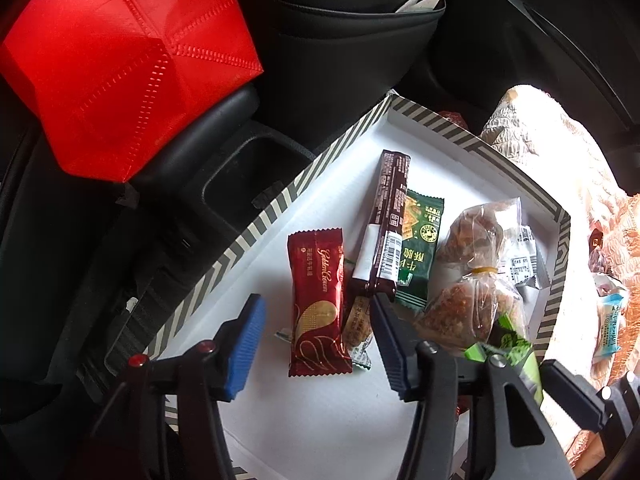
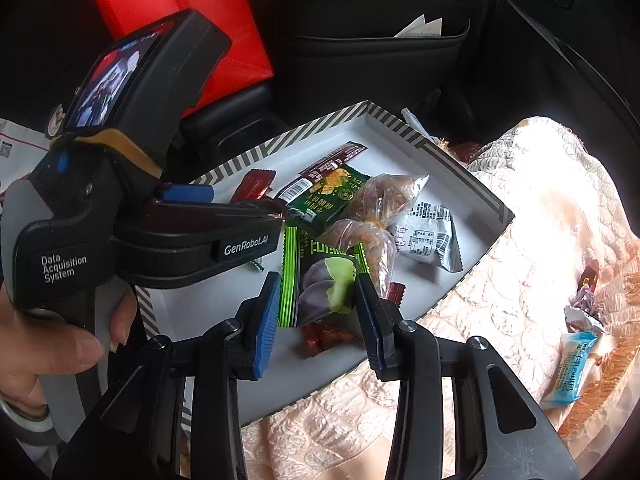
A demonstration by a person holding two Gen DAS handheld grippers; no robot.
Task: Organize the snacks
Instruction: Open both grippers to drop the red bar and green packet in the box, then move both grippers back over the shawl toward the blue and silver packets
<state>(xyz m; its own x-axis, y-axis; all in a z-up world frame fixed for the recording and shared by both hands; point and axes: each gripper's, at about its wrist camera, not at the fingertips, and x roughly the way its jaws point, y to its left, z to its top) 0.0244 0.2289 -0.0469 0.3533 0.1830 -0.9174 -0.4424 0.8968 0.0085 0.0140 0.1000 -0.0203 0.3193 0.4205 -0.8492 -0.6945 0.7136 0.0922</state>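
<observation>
A white box with a striped rim (image 1: 256, 224) (image 2: 472, 188) holds several snacks. My left gripper (image 1: 316, 344) is open just above a red Golden Crown wafer pack (image 1: 318, 304), its jaws either side of it. A long brown bar (image 1: 386, 220), a dark green biscuit pack (image 1: 420, 248) (image 2: 332, 196) and clear bags of brown snacks (image 1: 476, 264) (image 2: 372, 220) lie beside it. My right gripper (image 2: 316, 316) is open around a bright green and black pack (image 2: 324, 276), whose lower end sits between the fingers. A grey pack (image 2: 428, 236) lies at the box's right.
The box rests on a cream quilted cover (image 2: 532, 216) on a car seat. A light blue candy pack (image 2: 570, 368) (image 1: 610, 324) and other small sweets lie on the cover to the right. A red bag (image 1: 120, 60) stands behind on the console.
</observation>
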